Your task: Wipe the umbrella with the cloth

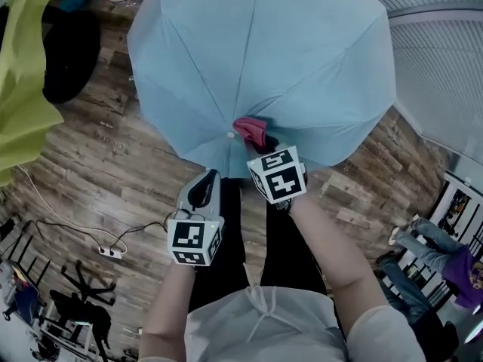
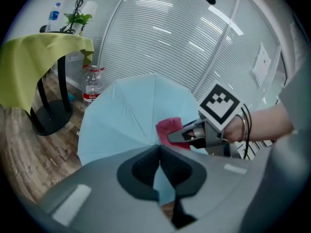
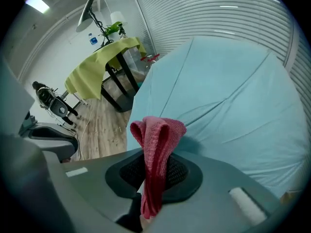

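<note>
Clamping a pink knitted cloth (image 3: 156, 140), our right gripper (image 2: 171, 137) touches the pale-blue fabric umbrella (image 1: 264, 51). Our left gripper's (image 2: 159, 150) fingers (image 2: 141, 168) pinch its rim.

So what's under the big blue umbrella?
Only wooden floor shows around the open umbrella, which covers whatever lies beneath. On top, the right hand-held gripper holds a pink cloth.

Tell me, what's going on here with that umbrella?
A person holds a claw in each hand over an open light-blue fabric umbrella. The right claw is shut on a folded pink-red knitted cloth, at the canopy near its tip. The left claw looks closed on the canopy's near edge.
</note>
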`<state>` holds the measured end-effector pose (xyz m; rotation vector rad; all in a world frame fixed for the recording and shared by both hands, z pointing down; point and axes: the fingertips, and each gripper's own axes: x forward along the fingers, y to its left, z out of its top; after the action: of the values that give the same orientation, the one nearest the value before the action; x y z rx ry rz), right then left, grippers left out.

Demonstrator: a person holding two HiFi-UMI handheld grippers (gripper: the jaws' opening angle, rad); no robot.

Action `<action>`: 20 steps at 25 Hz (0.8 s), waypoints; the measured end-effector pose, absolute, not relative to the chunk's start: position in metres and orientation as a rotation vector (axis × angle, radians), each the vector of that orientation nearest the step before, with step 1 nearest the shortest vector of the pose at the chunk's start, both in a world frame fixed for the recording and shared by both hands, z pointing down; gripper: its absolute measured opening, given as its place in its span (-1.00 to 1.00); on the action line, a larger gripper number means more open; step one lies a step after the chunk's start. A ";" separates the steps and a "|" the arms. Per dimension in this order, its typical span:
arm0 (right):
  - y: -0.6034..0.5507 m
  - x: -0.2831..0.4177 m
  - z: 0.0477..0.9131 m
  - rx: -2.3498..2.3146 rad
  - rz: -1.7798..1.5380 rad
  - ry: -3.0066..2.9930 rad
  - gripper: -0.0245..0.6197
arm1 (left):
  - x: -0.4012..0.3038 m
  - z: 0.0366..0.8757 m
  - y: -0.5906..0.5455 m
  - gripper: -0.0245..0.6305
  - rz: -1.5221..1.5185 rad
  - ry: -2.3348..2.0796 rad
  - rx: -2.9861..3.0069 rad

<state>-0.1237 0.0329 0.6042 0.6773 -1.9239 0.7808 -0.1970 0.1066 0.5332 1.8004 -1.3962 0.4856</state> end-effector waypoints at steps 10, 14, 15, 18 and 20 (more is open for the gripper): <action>0.044 -0.149 0.645 0.570 0.745 -1.932 -0.74 | -0.213 0.564 0.118 -0.90 0.513 -1.424 1.756; 0.040 -0.142 0.642 0.520 0.717 -1.951 -0.74 | -0.205 0.565 0.108 -0.90 0.484 -1.448 1.721; 0.038 -0.138 0.640 0.515 0.722 -1.954 -0.74 | -0.201 0.564 0.106 -0.91 0.480 -1.452 1.709; 0.033 -0.120 0.636 0.509 0.737 -1.970 -0.74 | -0.186 0.565 0.101 -0.91 0.481 -1.456 1.690; 0.028 -0.111 0.636 0.510 0.740 -1.979 -0.74 | -0.176 0.569 0.099 -0.91 0.490 -1.453 1.686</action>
<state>-0.1108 0.0280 0.6362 0.5103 -1.9794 0.7404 -0.1763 0.0985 0.5690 1.6860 -1.4534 0.4902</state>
